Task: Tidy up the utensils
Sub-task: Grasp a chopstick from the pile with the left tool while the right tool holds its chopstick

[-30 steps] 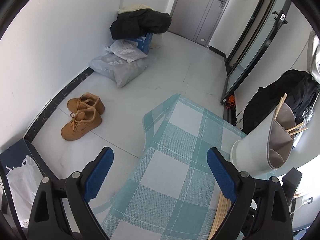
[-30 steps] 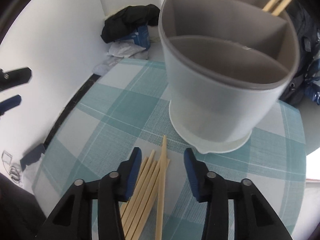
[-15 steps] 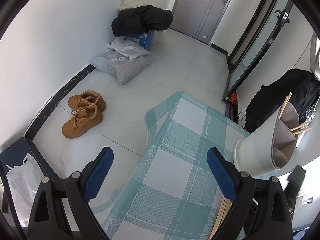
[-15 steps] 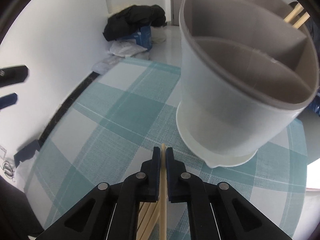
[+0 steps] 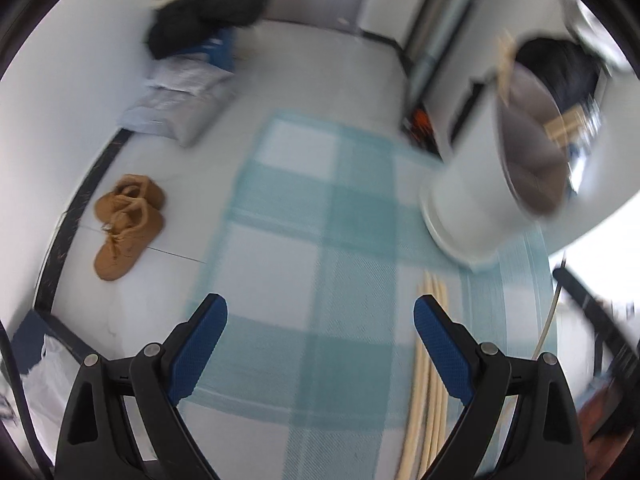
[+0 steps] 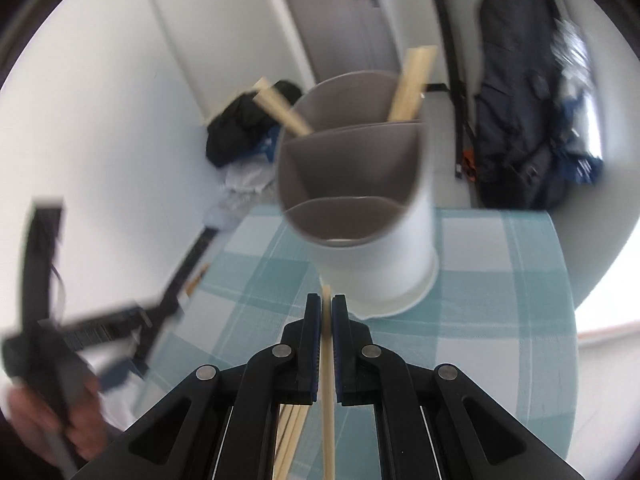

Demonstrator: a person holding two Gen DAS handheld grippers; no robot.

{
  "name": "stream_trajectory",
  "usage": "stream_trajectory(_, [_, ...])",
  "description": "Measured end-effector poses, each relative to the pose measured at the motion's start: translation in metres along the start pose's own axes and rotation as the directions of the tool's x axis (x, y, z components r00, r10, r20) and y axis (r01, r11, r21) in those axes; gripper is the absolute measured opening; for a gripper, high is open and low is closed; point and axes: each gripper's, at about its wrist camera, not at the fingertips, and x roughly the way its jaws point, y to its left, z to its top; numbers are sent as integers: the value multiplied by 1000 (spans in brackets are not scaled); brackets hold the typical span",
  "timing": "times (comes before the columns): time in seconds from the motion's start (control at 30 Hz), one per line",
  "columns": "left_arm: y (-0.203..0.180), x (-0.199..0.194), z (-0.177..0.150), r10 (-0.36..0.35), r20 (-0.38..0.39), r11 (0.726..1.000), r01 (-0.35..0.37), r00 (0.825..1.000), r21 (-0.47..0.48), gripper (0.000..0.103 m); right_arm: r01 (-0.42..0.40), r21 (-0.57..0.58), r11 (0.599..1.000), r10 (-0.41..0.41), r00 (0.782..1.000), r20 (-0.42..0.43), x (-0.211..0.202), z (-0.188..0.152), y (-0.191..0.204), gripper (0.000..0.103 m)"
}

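Observation:
My right gripper (image 6: 326, 303) is shut on a single wooden chopstick (image 6: 328, 380), lifted off the checked tablecloth (image 6: 500, 280). Just beyond its tip stands the white utensil holder (image 6: 376, 252) with grey divided compartments; chopsticks (image 6: 412, 84) lean in its far sections. Several loose chopsticks (image 6: 292, 436) lie below the right gripper. In the left wrist view, my left gripper (image 5: 320, 312) is open over the cloth (image 5: 288, 248) with nothing between its blue pads. The chopstick bundle (image 5: 428, 360) lies by its right finger, and the holder (image 5: 492, 168) stands at the upper right.
A hand (image 6: 48, 412) carries the left gripper at the left of the right wrist view. On the floor are brown shoes (image 5: 124, 224), grey bags (image 5: 180, 108), and a black coat on a blue box (image 5: 208, 16). A dark backpack (image 6: 524, 128) leans by the wall.
My right gripper closed on one chopstick and rose with it, away from the holder. My left gripper swung toward the table, bringing the bundle and holder further into view.

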Motion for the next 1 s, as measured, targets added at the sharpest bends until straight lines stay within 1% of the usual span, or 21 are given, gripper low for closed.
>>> stream_trajectory(0.1, [-19, 10, -13, -2, -55, 996, 7, 998, 87, 92, -22, 93, 995, 21, 1000, 14, -6, -5, -20, 5])
stream_trajectory(0.2, [-30, 16, -24, 7, -93, 989, 7, 996, 145, 92, -56, 198, 979, 50, 998, 36, -9, -10, -39, 5])
stream_trajectory(0.23, [-32, 16, -26, 13, -99, 988, 3, 995, 155, 92, -66, 229, 971, 57, 997, 45, -12, -12, -46, 5])
stream_trajectory(0.33, [-33, 20, -33, 64, -84, 981, -48, 994, 186, 92, -83, 286, 955, 67, 996, 65, -20, -16, -61, 5])
stream_trajectory(0.37, [-35, 21, -34, 73, -88, 980, -55, 993, 189, 92, -90, 302, 949, 72, 995, 72, -22, -17, -65, 5])
stream_trajectory(0.43, [-32, 24, -35, 66, -105, 982, -46, 992, 182, 92, -105, 325, 940, 81, 993, 86, -27, -18, -70, 5])
stream_trajectory(0.53, [-30, 30, -36, 87, -124, 982, -64, 988, 179, 92, -110, 323, 940, 80, 991, 106, -35, -18, -72, 5])
stream_trajectory(0.6, [-29, 34, -37, 89, -146, 983, -63, 985, 173, 92, -113, 318, 941, 79, 990, 116, -41, -19, -72, 5])
stream_trajectory(0.63, [-30, 33, -37, 89, -132, 983, -65, 987, 174, 92, -117, 318, 941, 82, 989, 120, -42, -19, -72, 5])
stream_trajectory(0.77, [-36, 34, -38, 100, -126, 978, -74, 987, 196, 92, -112, 298, 948, 73, 988, 137, -50, -19, -72, 5])
stream_trajectory(0.9, [-36, 35, -36, 96, -139, 981, -70, 986, 179, 92, -105, 273, 956, 68, 987, 144, -52, -19, -70, 5])
stream_trajectory(1.0, [-35, 37, -33, 111, -141, 982, -86, 984, 170, 92, -102, 264, 959, 64, 987, 148, -53, -18, -69, 5])
